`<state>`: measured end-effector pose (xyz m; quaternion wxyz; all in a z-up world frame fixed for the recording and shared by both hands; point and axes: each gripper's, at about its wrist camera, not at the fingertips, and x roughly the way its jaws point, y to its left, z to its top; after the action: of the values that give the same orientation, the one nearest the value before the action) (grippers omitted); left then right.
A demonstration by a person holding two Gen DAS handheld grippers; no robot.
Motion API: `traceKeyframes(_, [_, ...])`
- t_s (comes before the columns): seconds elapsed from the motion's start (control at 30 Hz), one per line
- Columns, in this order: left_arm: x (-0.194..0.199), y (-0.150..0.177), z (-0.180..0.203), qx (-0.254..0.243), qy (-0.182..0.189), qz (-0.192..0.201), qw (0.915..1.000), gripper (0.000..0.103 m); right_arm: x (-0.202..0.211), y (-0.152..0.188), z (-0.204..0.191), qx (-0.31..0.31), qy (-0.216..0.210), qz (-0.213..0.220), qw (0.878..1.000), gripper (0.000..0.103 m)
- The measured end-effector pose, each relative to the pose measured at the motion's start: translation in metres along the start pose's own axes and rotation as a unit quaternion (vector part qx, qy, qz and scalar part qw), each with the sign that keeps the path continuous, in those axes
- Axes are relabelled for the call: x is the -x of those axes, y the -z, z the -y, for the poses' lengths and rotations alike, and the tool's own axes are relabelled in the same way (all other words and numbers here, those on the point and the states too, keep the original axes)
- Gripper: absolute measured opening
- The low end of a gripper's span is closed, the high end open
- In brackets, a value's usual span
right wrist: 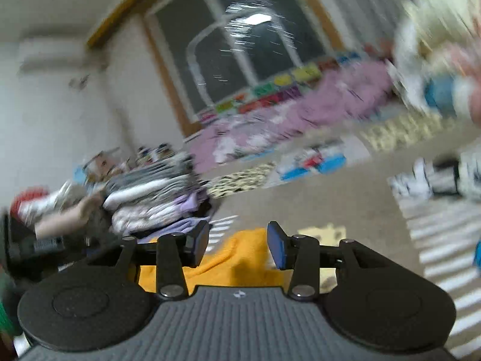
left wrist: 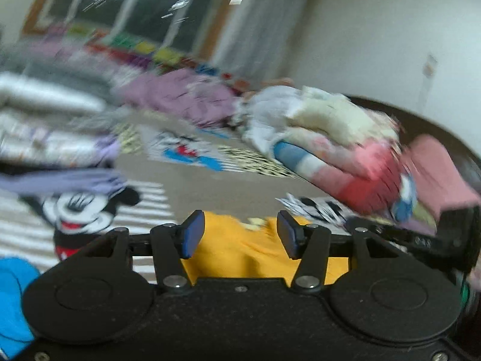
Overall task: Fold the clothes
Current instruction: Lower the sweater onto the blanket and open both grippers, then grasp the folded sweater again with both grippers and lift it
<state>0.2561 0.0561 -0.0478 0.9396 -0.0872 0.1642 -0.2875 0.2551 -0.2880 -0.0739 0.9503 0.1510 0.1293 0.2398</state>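
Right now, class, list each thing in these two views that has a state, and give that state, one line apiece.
Left claw: open, pads clear of the cloth.
Right claw: open, holding nothing.
Orange-yellow cotton garment: released, lying rumpled on the mat.
Stack of white, grey and lilac clothes: folded, piled.
Pink, cream and blue heap: piled, fold unclear through blur.

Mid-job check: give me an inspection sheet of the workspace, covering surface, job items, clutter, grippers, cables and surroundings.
Surface: cartoon-print bedspread, beige with striped patches.
Job's things: yellow garment lying below both grippers; folded stack on one side; unfolded pile on the other.
Clutter: purple bedding bunched along the far edge; blue fabric at the left view's near corner.
Grippers: left gripper open, right gripper open, pads apart; nothing pinched, yellow cloth seen through both gaps.
Cables: nothing seen.
Surroundings: dark window, white walls; both views blurred, so fine detail is unreadable.
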Motion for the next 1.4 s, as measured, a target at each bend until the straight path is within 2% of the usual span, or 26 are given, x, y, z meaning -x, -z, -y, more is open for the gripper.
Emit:
traceKeyframes(0.13, [0.0, 0.02, 0.033, -0.073, -0.011, -0.026, 0.9969, 0.052, 0.011, 0.008, -0.032, 0.086, -0.026, -0.016, 0.996, 0.046])
traceKeyframes(0.3, [-0.018, 0.036, 0.026, -0.08, -0.009, -0.047, 0.9957, 0.052, 0.002, 0.022, -0.05, 0.132, -0.034, -0.048, 0.989, 0.046])
traceKeyframes(0.53, [-0.036, 0.049, 0.015, -0.08, 0.016, -0.079, 0.9936, 0.053, -0.017, 0.036, -0.042, 0.115, -0.037, -0.101, 0.988, 0.053])
traceKeyframes(0.9, [-0.042, 0.053, 0.019, -0.105, 0.022, -0.103, 0.9889, 0.055, -0.025, 0.045, -0.036, 0.1, -0.036, -0.132, 0.986, 0.055])
traceKeyframes(0.97, [-0.036, 0.044, 0.019, -0.107, 0.031, -0.101, 0.9886, 0.055, -0.019, 0.036, -0.038, 0.106, -0.05, -0.134, 0.984, 0.054])
traceKeyframes(1.07, [-0.032, 0.026, 0.018, -0.118, 0.031, -0.072, 0.9899, 0.058, -0.006, 0.017, -0.041, 0.132, -0.046, -0.09, 0.986, 0.056])
traceKeyframes(1.1, [-0.036, 0.021, 0.018, -0.129, 0.027, -0.065, 0.9892, 0.064, -0.006, 0.012, -0.042, 0.144, -0.043, -0.079, 0.986, 0.057])
traceKeyframes(1.2, [-0.057, 0.015, 0.013, -0.146, 0.021, -0.057, 0.9874, 0.066, -0.021, 0.0, -0.04, 0.17, -0.041, -0.063, 0.983, 0.067])
traceKeyframes(1.33, [-0.081, 0.022, 0.001, -0.15, 0.036, -0.065, 0.9859, 0.069, -0.047, -0.001, -0.023, 0.153, -0.042, -0.061, 0.985, 0.067])
traceKeyframes(1.4, [-0.09, 0.027, -0.008, -0.133, 0.033, -0.074, 0.9878, 0.069, -0.059, 0.004, -0.011, 0.14, -0.041, -0.072, 0.987, 0.067])
